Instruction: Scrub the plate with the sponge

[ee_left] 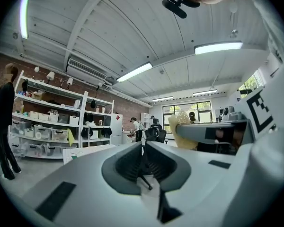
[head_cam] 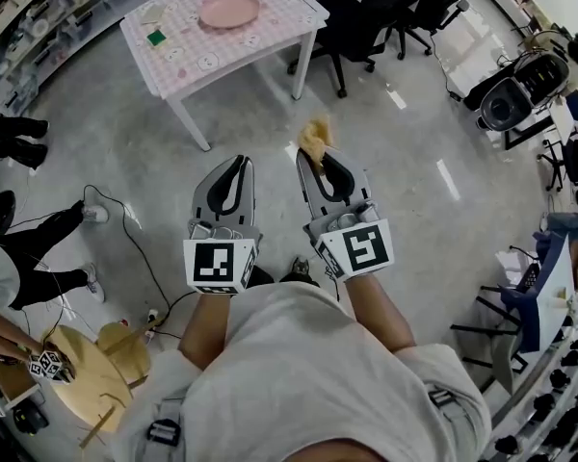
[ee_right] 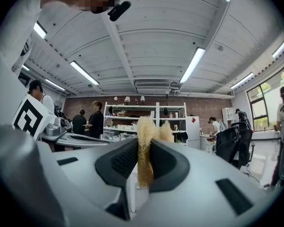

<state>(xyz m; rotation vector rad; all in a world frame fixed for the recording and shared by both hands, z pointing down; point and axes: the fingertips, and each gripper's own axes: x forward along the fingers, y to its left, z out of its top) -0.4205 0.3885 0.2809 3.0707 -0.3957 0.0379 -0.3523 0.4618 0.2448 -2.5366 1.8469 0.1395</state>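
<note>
A pink plate [head_cam: 229,10] lies on a table with a pink checked cloth [head_cam: 270,41] far ahead at the top of the head view. A yellow fibrous sponge [head_cam: 315,139] sticks out of my right gripper [head_cam: 313,158], which is shut on it; the sponge [ee_right: 144,141] fills that gripper [ee_right: 143,151] between the jaws in the right gripper view. My left gripper [head_cam: 236,167] is held beside it, shut with nothing inside [ee_left: 143,148]. The left gripper view also catches the sponge [ee_left: 181,125] off to the right. Both grippers hang over the floor, well short of the table.
A small green item [head_cam: 155,38] lies on the table's left part. Black office chairs [head_cam: 366,17] stand right of the table. Shelves [head_cam: 39,17] line the far left. A round wooden table [head_cam: 87,378], floor cables [head_cam: 140,248] and people's legs [head_cam: 39,248] are at the left.
</note>
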